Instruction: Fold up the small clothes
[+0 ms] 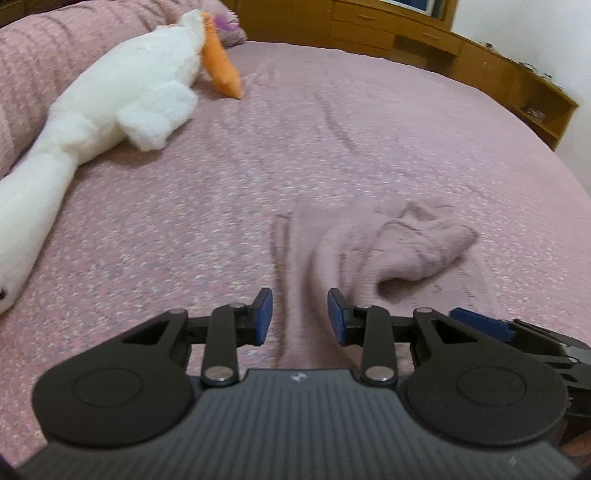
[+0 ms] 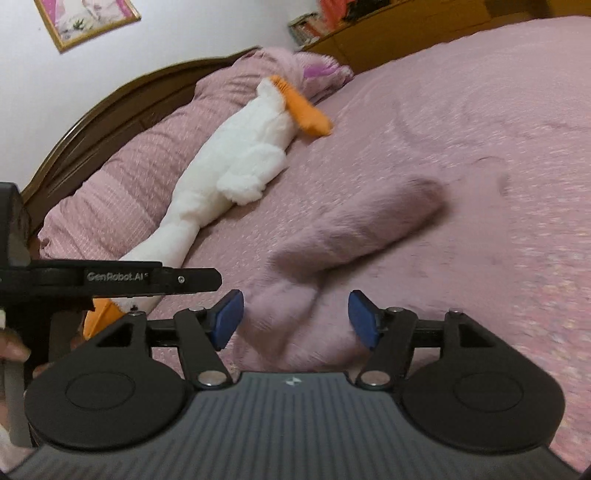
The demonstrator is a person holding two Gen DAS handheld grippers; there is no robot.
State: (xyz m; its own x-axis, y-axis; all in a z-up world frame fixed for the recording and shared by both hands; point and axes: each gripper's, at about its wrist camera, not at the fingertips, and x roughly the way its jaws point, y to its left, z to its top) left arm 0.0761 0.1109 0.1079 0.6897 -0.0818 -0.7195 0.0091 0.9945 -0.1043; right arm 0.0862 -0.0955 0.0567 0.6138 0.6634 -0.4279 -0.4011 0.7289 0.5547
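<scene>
A small pink sweater (image 1: pixel 373 251) lies crumpled on the bed (image 1: pixel 332 129), which has a pink cover. The sweater is almost the same color as the cover, so its edges are hard to see.

The left claw (image 1: pixel 300 317) hangs just over the near part of the sweater. Its two blue pads (image 1: pixel 263 314) stand a little way apart. A strip of the pink cloth runs up between them, but the pads do not press on it.

The right claw (image 2: pixel 295 319) is just beside the left one. Its pads (image 2: pixel 364 317) stand wide apart. The fuzzy cloth (image 2: pixel 354 229) lies between them and in front of them, and nothing is pinched. One sleeve sticks out to the far right in this view. The picture is a bit blurry here.

A big white toy goose (image 1: pixel 122 103) with orange feet lies along the pillows (image 2: pixel 122 184), well apart from the sweater. A wooden shelf (image 1: pixel 443 40) stands behind the bed. A picture (image 2: pixel 86 18) hangs on the wall.
</scene>
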